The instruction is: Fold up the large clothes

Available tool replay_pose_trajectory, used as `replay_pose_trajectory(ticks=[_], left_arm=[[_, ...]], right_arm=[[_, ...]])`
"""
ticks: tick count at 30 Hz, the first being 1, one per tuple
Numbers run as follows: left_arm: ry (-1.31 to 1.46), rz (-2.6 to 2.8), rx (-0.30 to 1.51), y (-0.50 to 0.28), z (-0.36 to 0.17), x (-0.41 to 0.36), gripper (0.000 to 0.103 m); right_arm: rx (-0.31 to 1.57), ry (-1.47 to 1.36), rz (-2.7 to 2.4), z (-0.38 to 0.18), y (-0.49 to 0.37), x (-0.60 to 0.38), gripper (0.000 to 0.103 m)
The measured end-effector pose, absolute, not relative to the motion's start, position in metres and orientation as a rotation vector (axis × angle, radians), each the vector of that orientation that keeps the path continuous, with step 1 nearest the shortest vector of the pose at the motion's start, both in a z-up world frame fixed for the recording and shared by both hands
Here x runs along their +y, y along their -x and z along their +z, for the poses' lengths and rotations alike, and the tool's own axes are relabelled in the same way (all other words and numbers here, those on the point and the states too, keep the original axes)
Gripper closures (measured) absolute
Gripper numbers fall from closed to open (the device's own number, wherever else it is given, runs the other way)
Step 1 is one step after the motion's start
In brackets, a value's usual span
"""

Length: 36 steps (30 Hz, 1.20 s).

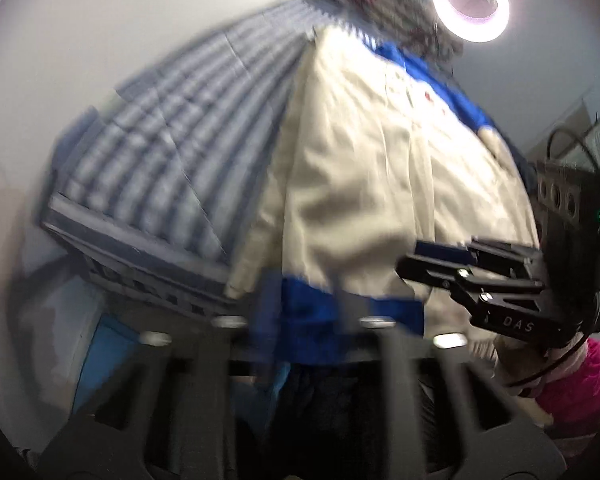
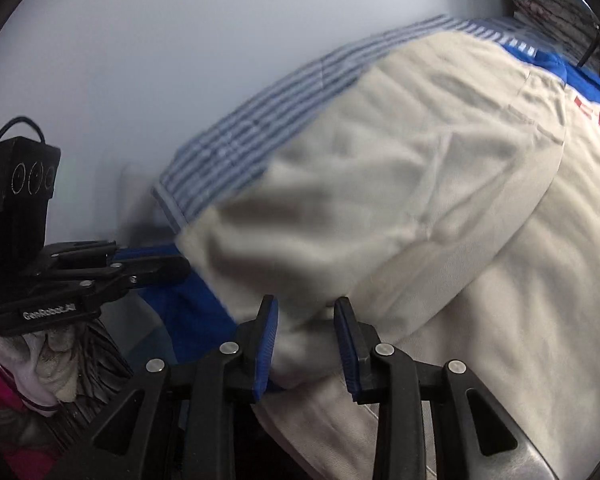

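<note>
A large beige garment (image 1: 360, 168) with royal-blue trim lies spread over a blue-and-white striped surface (image 1: 172, 132). My left gripper (image 1: 308, 312) is blurred at the garment's near blue hem (image 1: 396, 316). Its jaws stand apart, with the hem between them and not pinched. In the right wrist view the left gripper (image 2: 180, 266) points at the garment's edge above the hanging blue hem (image 2: 188, 316). My right gripper (image 2: 306, 320) is shut on a bunched fold of the beige garment (image 2: 380, 180). In the left wrist view the right gripper (image 1: 408, 260) reaches in from the right.
A lit ring light (image 1: 470, 0) glows at the far end. Beside it sits a dark patterned cloth (image 1: 380, 0). A person's gloved hand (image 2: 48, 360) and pink sleeve (image 1: 580, 376) hold the grippers. A plain grey wall (image 2: 180, 60) stands behind the striped surface (image 2: 260, 112).
</note>
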<state>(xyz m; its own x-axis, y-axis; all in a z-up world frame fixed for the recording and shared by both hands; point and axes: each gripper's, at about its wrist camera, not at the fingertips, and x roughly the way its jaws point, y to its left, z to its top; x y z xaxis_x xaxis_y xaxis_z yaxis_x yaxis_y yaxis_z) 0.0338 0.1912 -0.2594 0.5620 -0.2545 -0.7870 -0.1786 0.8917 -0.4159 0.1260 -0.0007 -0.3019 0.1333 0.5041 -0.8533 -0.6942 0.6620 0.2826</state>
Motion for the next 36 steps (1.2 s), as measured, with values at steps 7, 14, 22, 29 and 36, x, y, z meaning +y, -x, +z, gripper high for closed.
replay_pose_trajectory(ticks=[7, 14, 22, 29, 36], left_arm=[[0.57, -0.042, 1.029, -0.054, -0.281, 0.212, 0.03], [0.447, -0.055, 1.062, -0.067, -0.293, 0.185, 0.072], [0.455, -0.109, 0.955, -0.054, -0.266, 0.18, 0.087], [0.333, -0.1, 0.903, -0.052, -0.248, 0.162, 0.088], [0.29, -0.101, 0.885, -0.049, -0.241, 0.151, 0.088]], right_arm=[[1.122, 0.168, 0.837, -0.295, -0.153, 0.005, 0.071], [1.188, 0.083, 0.717, -0.32, -0.201, 0.015, 0.07], [1.243, 0.096, 0.748, -0.318, -0.209, 0.013, 0.068], [1.24, -0.075, 0.736, -0.277, -0.255, -0.001, 0.036], [1.29, 0.023, 0.679, -0.264, -0.294, 0.049, 0.028]])
